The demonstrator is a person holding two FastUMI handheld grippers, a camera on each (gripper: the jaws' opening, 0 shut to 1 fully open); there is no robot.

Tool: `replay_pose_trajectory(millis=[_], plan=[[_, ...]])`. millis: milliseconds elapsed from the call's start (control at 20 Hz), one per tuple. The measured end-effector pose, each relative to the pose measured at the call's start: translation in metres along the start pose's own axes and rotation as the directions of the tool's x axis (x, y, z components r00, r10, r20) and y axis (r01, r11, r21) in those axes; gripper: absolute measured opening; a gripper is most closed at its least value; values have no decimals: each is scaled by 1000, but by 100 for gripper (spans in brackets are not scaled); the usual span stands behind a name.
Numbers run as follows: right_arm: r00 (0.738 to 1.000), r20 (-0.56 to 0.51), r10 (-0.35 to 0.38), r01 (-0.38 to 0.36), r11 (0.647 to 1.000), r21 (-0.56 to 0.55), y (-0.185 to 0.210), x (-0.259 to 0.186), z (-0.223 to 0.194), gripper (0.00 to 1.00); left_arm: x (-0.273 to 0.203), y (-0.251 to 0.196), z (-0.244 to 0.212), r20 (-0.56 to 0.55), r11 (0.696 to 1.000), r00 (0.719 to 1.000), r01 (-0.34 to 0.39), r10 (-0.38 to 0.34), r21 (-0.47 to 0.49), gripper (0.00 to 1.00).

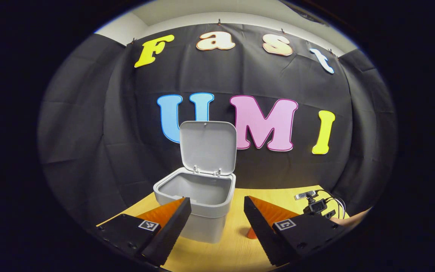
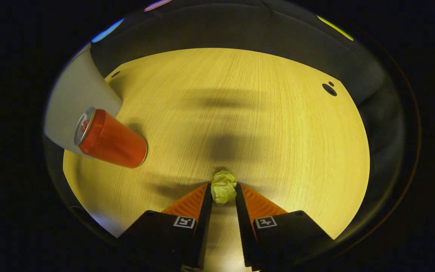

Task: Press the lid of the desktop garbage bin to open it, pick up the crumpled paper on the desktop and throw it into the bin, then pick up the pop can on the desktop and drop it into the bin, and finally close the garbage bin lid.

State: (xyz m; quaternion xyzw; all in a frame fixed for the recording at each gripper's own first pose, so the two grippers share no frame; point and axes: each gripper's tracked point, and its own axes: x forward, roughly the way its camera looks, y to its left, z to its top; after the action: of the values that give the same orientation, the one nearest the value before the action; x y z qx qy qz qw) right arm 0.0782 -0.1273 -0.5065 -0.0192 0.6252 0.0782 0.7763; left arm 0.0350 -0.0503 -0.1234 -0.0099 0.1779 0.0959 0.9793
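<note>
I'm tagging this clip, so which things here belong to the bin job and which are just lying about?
Belongs to the job:
bin, with its lid up
crumpled paper, held between the right gripper's fingers
pop can, standing by the bin

Just lying about:
small camera with cables at the table's far edge

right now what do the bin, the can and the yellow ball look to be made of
Bin: likely matte grey plastic, smooth moulded walls and hinged lid.
Can: probably aluminium, silvery rimmed top, glossy orange-red coat.
Ball: crumpled yellow paper, sharp irregular creases, between the right gripper fingers.
</note>
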Motion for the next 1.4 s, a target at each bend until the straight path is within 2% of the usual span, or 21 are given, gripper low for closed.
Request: replay_pose_trajectory(millis=[450, 600, 750, 850, 1150, 1250, 1400], plan=[[987, 157, -10, -8, 993, 114, -14, -77, 33, 42, -2, 13, 0, 5, 997, 997, 81, -80, -9, 95], [971, 238, -1, -34, 989, 143, -8, -119, 56, 42, -8, 24, -4, 9, 995, 995, 95, -94, -25, 95], [950, 312, 32, -87, 982, 166, 9, -151, 88, 42, -13, 40, -19, -10, 996, 996, 83, -83, 18, 95], [933, 356, 59, -127, 977, 170, 32, -175, 105, 42, -21, 48, -27, -16, 996, 996, 92, -92, 14, 95], [876, 433, 213, -231, 973, -11, 131, -226, 161, 41, -37, 81, -43, -48, 997, 997, 49, -52, -67, 95], [852, 446, 275, -268, 960, -79, 170, -236, 177, 42, -41, 93, -44, -49, 997, 998, 32, -35, -63, 95], [829, 441, 344, -296, 939, -176, 225, -244, 195, 42, -50, 115, -39, -27, 1000, 1000, -4, 4, -22, 95]])
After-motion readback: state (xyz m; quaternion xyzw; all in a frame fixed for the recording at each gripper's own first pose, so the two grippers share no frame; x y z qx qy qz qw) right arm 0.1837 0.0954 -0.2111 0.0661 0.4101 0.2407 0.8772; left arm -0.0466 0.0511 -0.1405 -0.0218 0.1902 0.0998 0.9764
